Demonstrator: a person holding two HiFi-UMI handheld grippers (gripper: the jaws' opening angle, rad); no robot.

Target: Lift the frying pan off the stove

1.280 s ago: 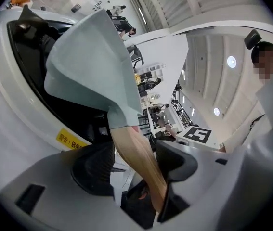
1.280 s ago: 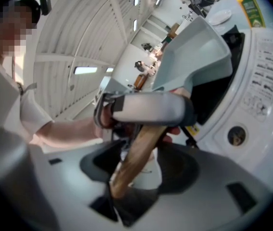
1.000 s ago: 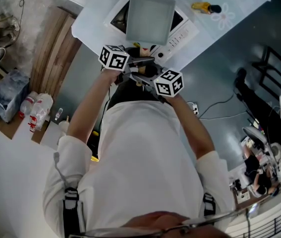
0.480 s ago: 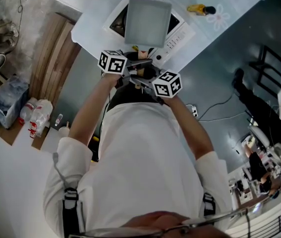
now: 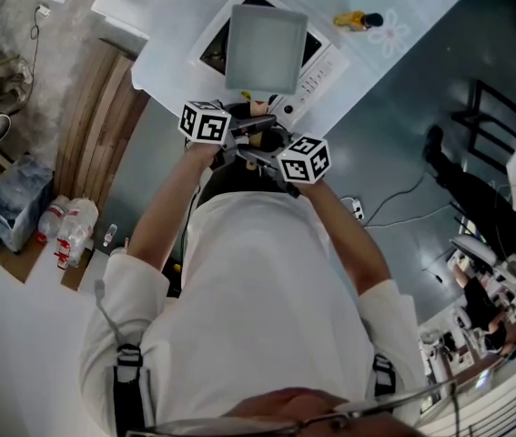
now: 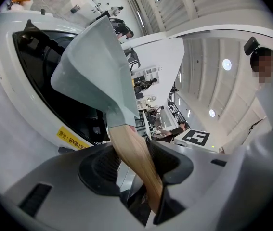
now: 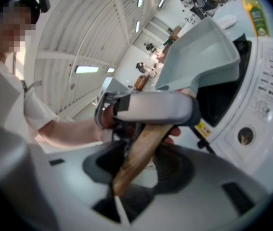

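Observation:
A square grey-green frying pan [image 5: 267, 48] with a wooden handle [image 6: 134, 158] hangs over the white stove [image 5: 330, 62] on a white table. In the left gripper view the pan [image 6: 95, 66] tilts above the stove's black top [image 6: 35, 66]. My left gripper [image 6: 131, 165] has just been closing, and its pads press on the handle from both sides. My right gripper [image 7: 138, 165] is shut on the same handle [image 7: 141, 150], nearer its free end. The left gripper [image 7: 150, 107] crosses the handle just behind the pan [image 7: 201, 52]. In the head view both grippers [image 5: 256, 126] [image 5: 250, 153] meet at the table's near edge.
A yellow bottle [image 5: 353, 19] and a flower-shaped mat [image 5: 389, 35] lie on the table [image 5: 166, 44] right of the stove. The stove's control panel [image 7: 266, 81] faces me. A wooden strip [image 5: 103, 107] runs left of the table. Cables [image 5: 403, 198] trail over the floor.
The head view has drifted a little. The grippers, the pan and the stove keep their places relative to one another.

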